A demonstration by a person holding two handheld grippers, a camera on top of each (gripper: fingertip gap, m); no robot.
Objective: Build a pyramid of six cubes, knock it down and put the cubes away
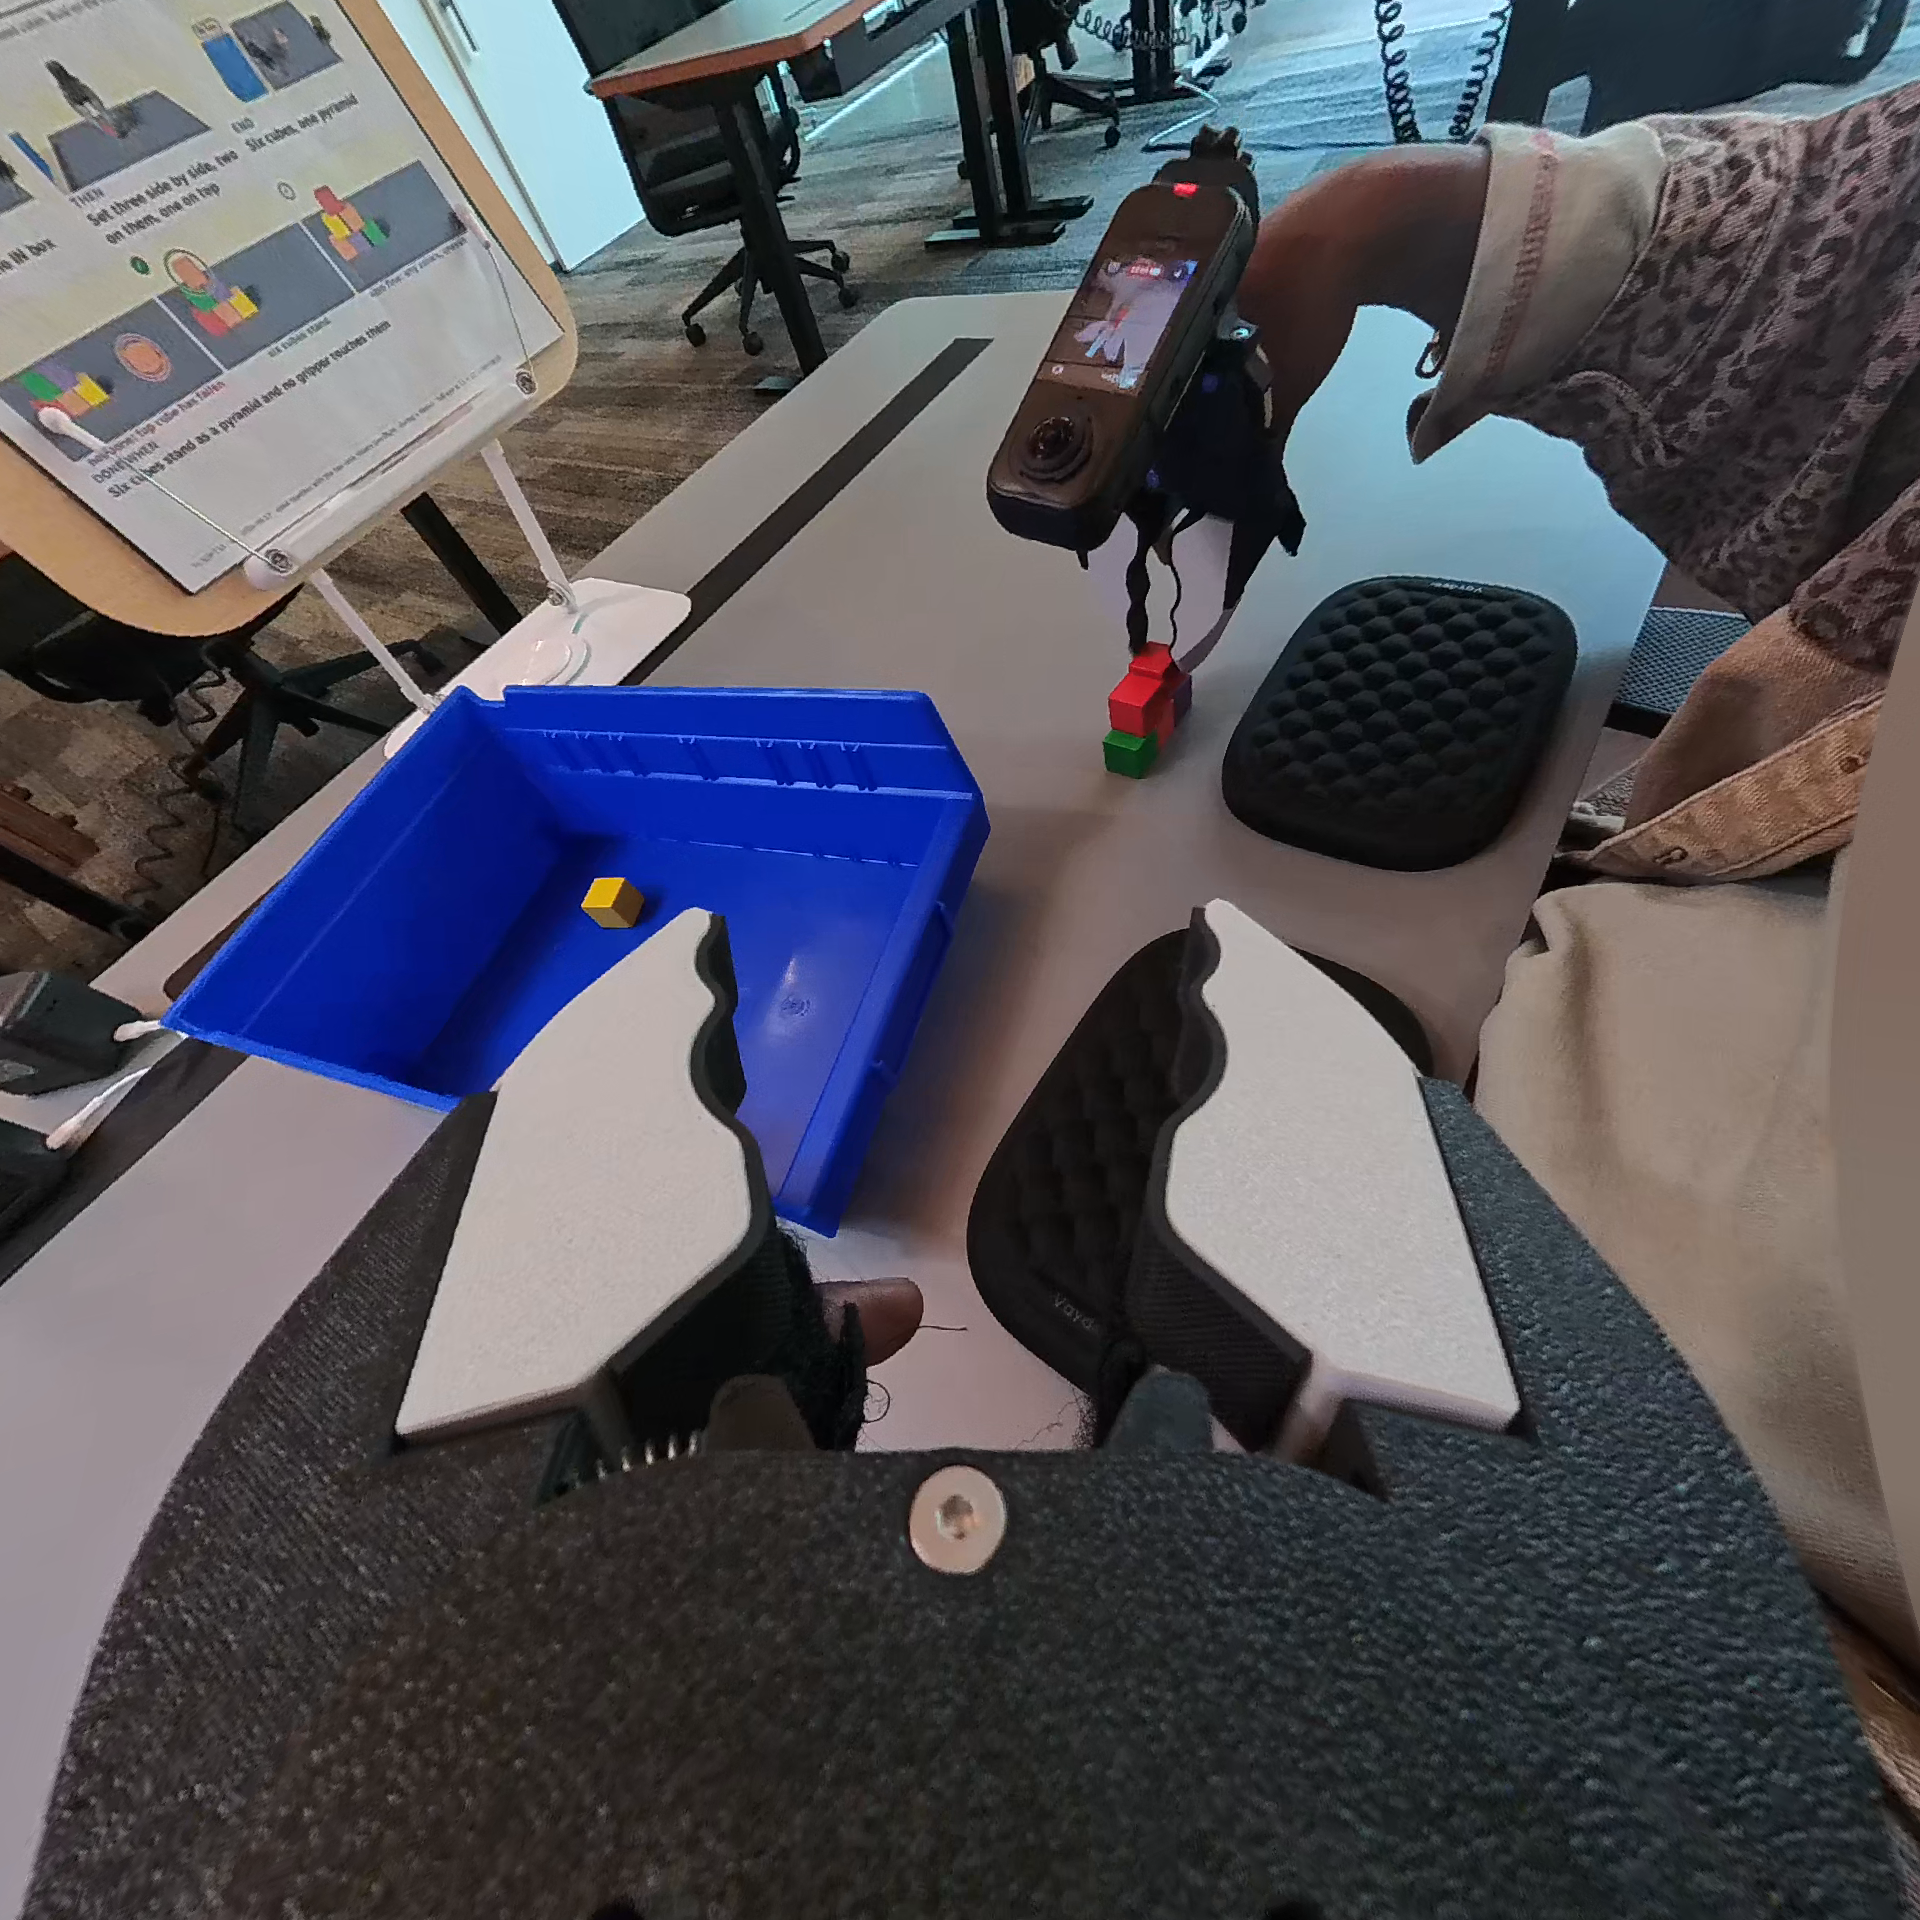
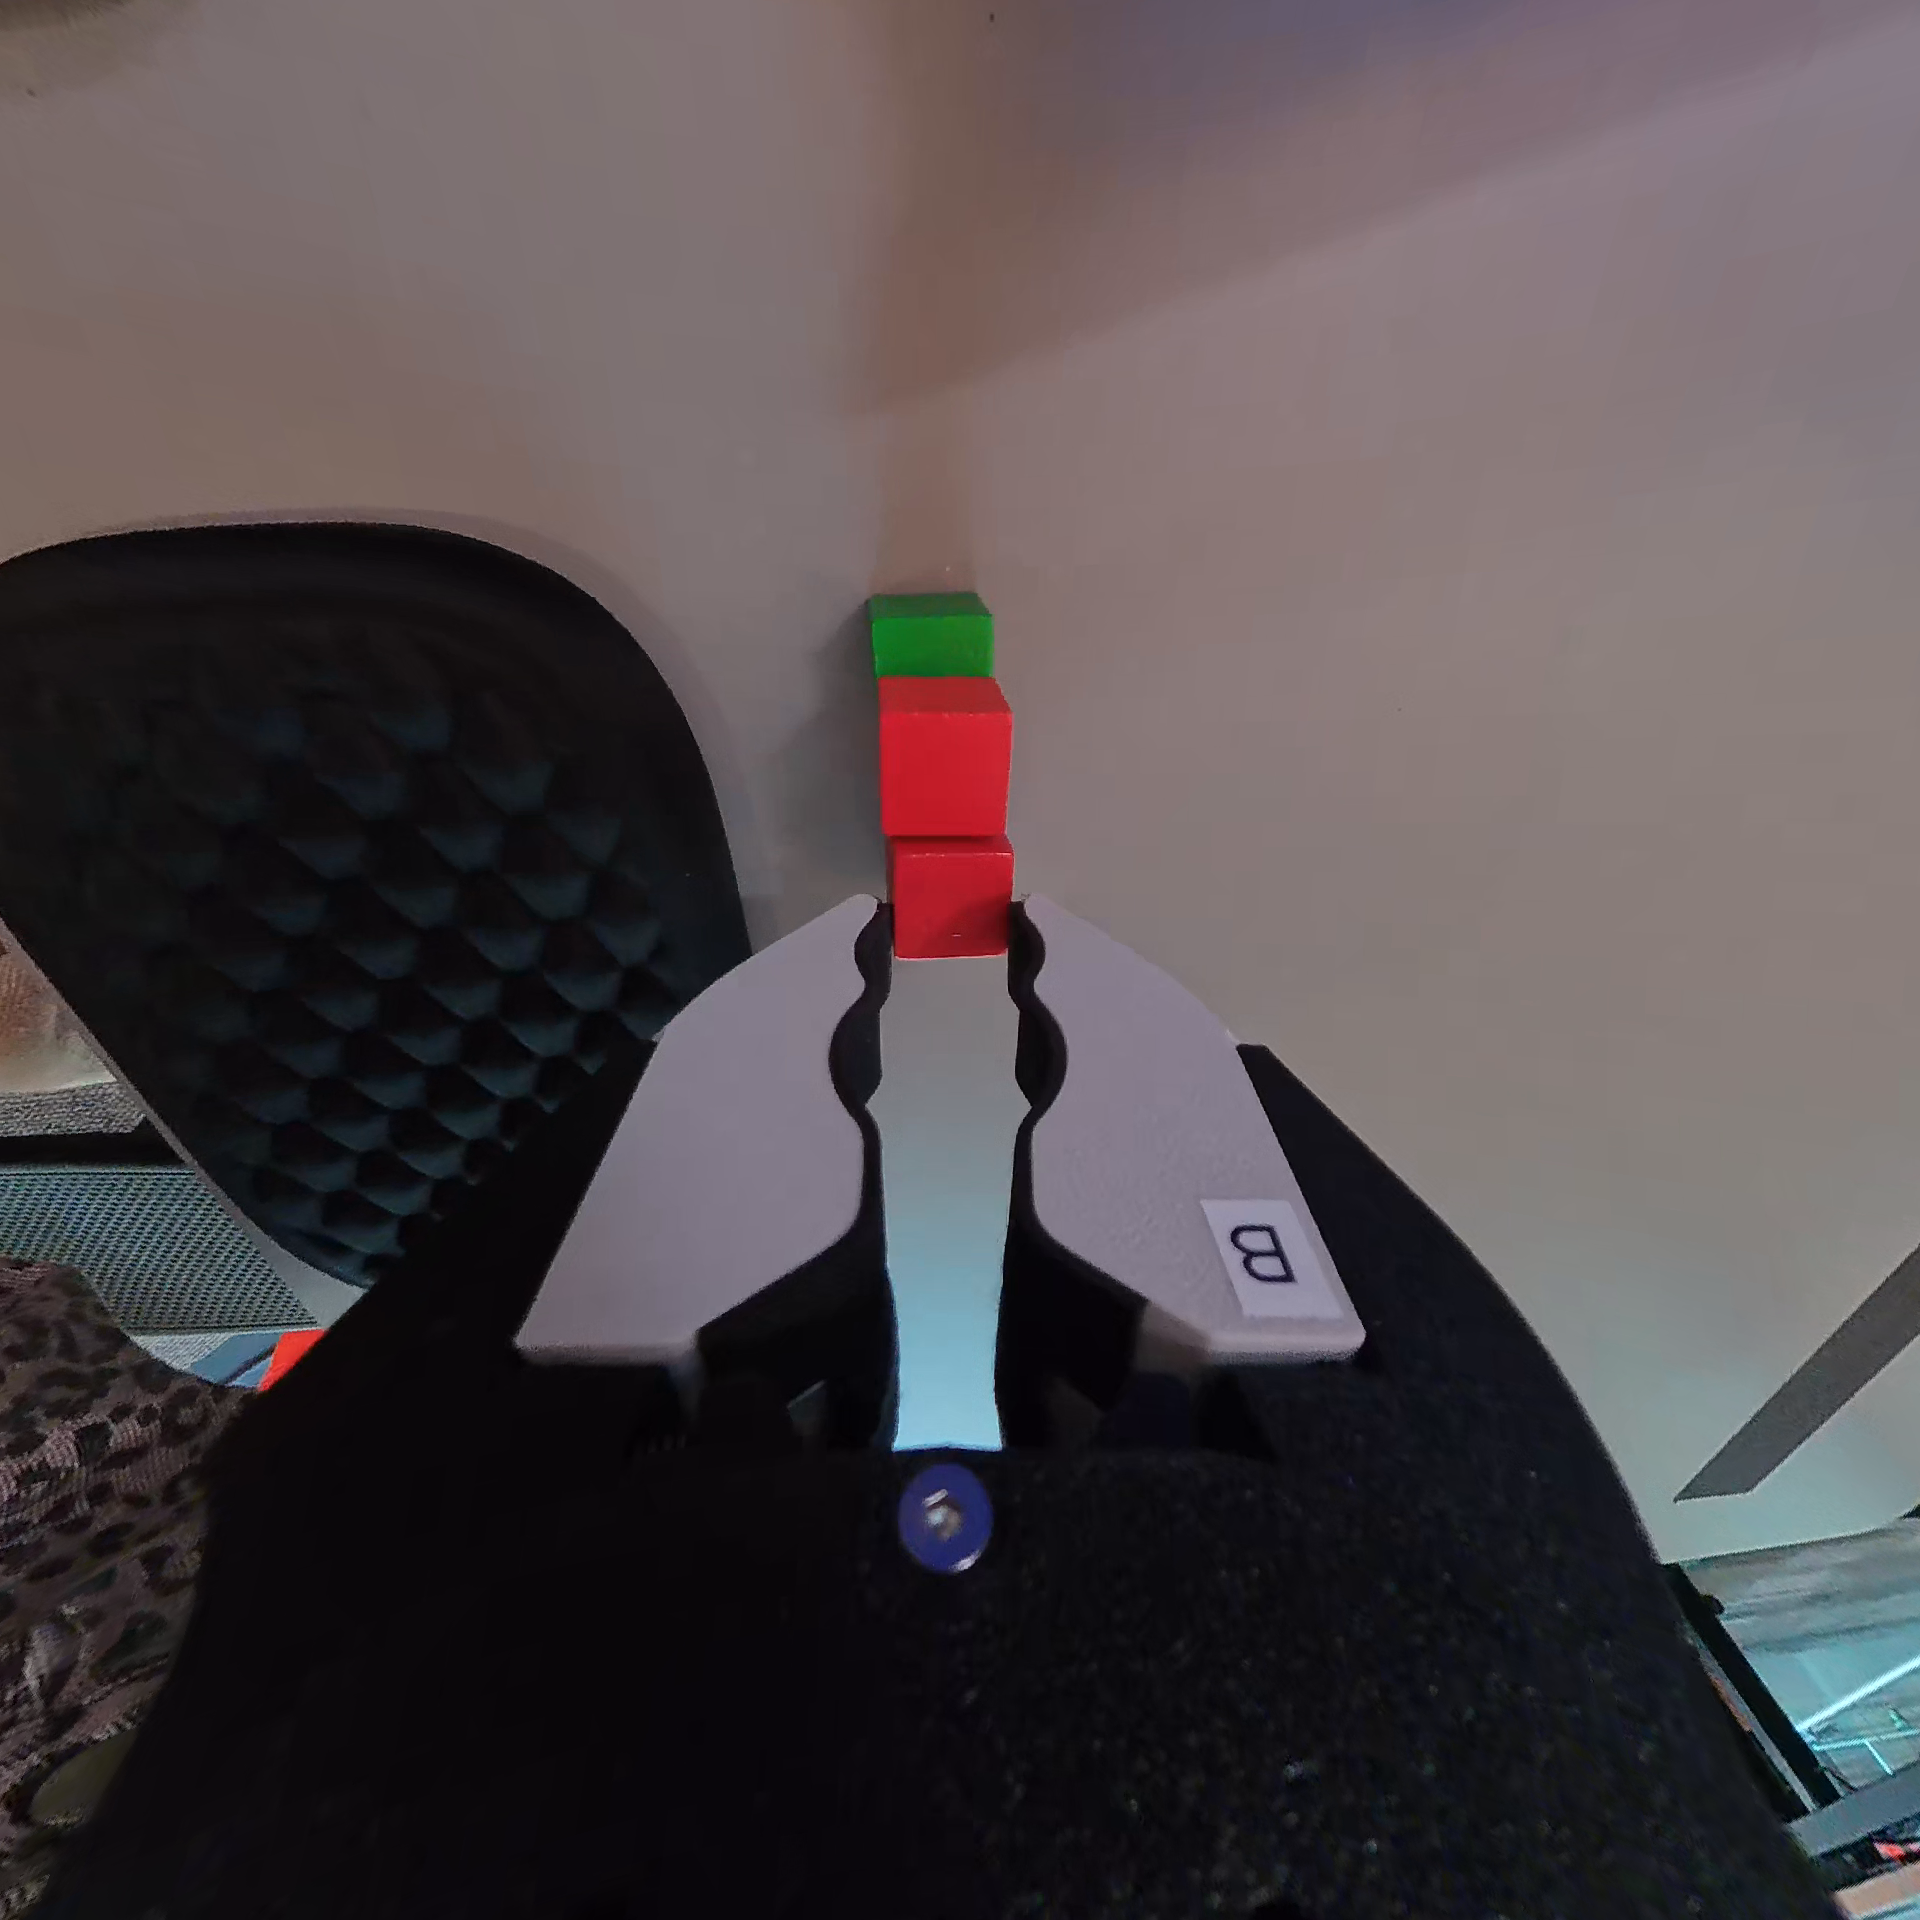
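Observation:
My right gripper is shut on a red cube at its fingertips. Just beyond it are a second red cube and a green cube, in one line. In the left wrist view the right gripper holds that red cube on top of a small stack: a red cube, a purple cube beside it and a green cube at the bottom front. A yellow cube lies in the blue bin. My left gripper is open and empty, above the bin's near right corner.
A black textured pad lies right of the stack; it also shows in the right wrist view. A second black pad lies under my left gripper. An instruction board on a stand is at the far left. The grey table carries it all. The grippers' ends are close to 30 centimeters from one another.

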